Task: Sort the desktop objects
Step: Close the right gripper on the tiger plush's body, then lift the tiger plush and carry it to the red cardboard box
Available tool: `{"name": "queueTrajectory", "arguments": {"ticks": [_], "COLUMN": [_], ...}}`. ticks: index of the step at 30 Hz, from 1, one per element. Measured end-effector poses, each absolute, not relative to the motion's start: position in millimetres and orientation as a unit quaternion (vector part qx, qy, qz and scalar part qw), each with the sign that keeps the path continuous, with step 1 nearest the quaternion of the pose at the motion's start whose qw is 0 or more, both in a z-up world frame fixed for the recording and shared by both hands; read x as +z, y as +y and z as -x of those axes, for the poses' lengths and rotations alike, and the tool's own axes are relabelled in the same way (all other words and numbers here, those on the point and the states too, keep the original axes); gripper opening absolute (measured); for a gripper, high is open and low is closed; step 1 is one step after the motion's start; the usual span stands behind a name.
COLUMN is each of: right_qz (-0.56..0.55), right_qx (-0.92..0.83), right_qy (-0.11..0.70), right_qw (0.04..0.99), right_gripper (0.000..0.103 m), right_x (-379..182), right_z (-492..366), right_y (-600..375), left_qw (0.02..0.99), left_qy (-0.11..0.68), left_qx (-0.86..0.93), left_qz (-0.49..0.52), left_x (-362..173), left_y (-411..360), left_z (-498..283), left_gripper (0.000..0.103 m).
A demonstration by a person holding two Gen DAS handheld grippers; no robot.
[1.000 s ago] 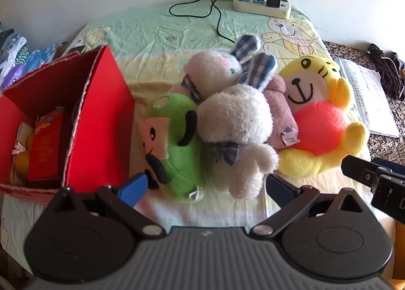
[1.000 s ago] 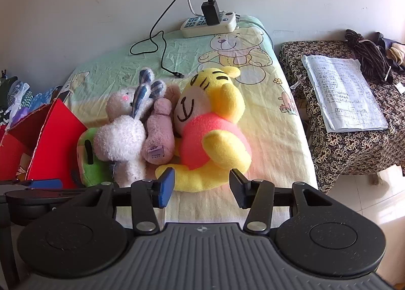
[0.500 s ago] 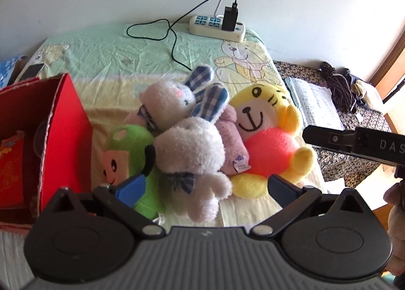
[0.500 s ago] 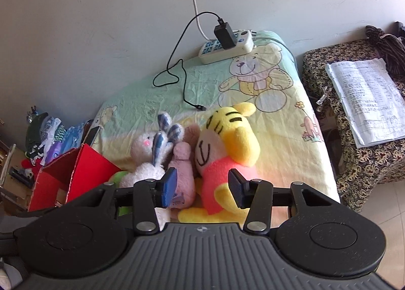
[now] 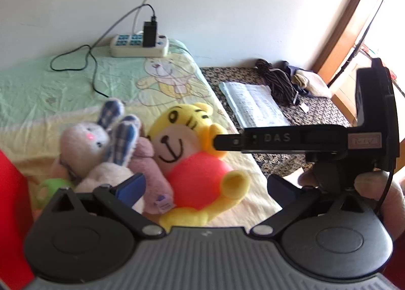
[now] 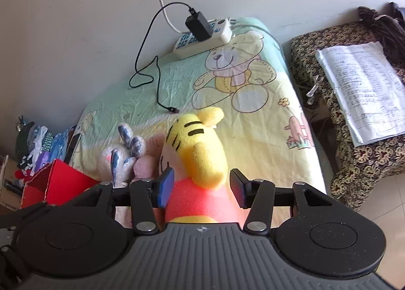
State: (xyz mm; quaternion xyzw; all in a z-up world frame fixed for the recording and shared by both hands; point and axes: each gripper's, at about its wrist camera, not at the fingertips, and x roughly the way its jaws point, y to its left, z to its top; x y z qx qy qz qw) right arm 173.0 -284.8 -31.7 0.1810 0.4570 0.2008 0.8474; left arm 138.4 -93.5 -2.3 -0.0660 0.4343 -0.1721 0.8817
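Toys lie in a heap on the desk (image 6: 265,123), which wears a sheet with a bear drawn on it. We see them close to the desk's near edge. The yellow tiger toy (image 6: 200,153) with the pink-red tummy is on the right of the heap. A pale purple toy (image 5: 152,178) is pressed against its side. Two white bunnies (image 5: 101,148) with blue checked ears lean on the purple one. A green toy (image 5: 50,186) peeks out at the far left of the heap, mostly hidden. A red box (image 6: 60,186) stands at the left end of the desk, just beside the toys.

Our right gripper (image 6: 201,187) is spread open. It sits right over the yellow tiger toy, with one finger on each side of the tiger's arm and tummy. We cannot tell if the fingers (image 6: 165,187) touch the toy. A hand (image 5: 379,188) holds this gripper, as the left camera shows.

Our left gripper (image 5: 205,186) is spread wide open too and holds nothing. It hangs near the front of the heap, and its left finger shows in front of the bunnies and the purple toy.

A white power strip (image 6: 202,37) with a black plug lies at the far edge of the desk by the wall. Its black cord (image 6: 149,72) curls over the sheet. Papers (image 6: 359,92) rest on a flowery cloth to the right of the desk.
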Motion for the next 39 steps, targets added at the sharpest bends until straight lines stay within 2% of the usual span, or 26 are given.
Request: {"name": "queueTrajectory", "arguments": {"ticks": [2, 5, 10, 13, 15, 17, 32, 37, 39], "right_qz": [-0.188, -0.2, -0.242, -0.269, -0.274, -0.298, -0.356, -0.364, -0.367], "right_qx": [0.217, 0.224, 0.251, 0.266, 0.279, 0.282, 0.23, 0.22, 0.218], "right_qy": [0.47, 0.485, 0.513, 0.518, 0.515, 0.513, 0.502, 0.49, 0.482], "right_qw": [0.835, 0.822, 0.784, 0.767, 0.763, 0.754, 0.754, 0.761, 0.765], "right_gripper": [0.054, 0.06, 0.06, 0.05, 0.039, 0.036, 0.035, 0.035, 0.034], "right_x": [-40.8, -55.5, -78.5, -83.8, -83.2, -83.1, -94.5, -89.0, -84.5], "right_z": [-182.2, -194.4, -209.0, -212.1, -212.5, -212.7, -182.7, -172.1, -167.1], "right_y": [-284.2, -285.4, -287.8, -292.5, -297.7, -309.6, -398.1, -408.2, -412.5], "left_qw": [0.874, 0.865, 0.852, 0.847, 0.842, 0.837, 0.781, 0.769, 0.768], "left_qy": [0.444, 0.46, 0.479, 0.486, 0.489, 0.493, 0.552, 0.559, 0.555], "left_qx": [-0.185, -0.185, -0.188, -0.191, -0.199, -0.207, -0.251, -0.272, -0.283], "left_qz": [0.067, 0.073, 0.095, 0.104, 0.112, 0.115, 0.146, 0.15, 0.148], "left_x": [-12.7, -25.8, -37.8, -40.8, -39.3, -38.7, -78.9, -85.8, -81.8], "left_y": [-103.2, -106.0, -105.0, -103.5, -103.1, -105.6, -139.3, -151.8, -155.4], "left_z": [-146.5, -156.8, -171.4, -173.0, -172.0, -173.8, -199.6, -200.0, -197.1], "left_gripper": [0.101, 0.101, 0.101, 0.101, 0.101, 0.101, 0.101, 0.088, 0.086]}}
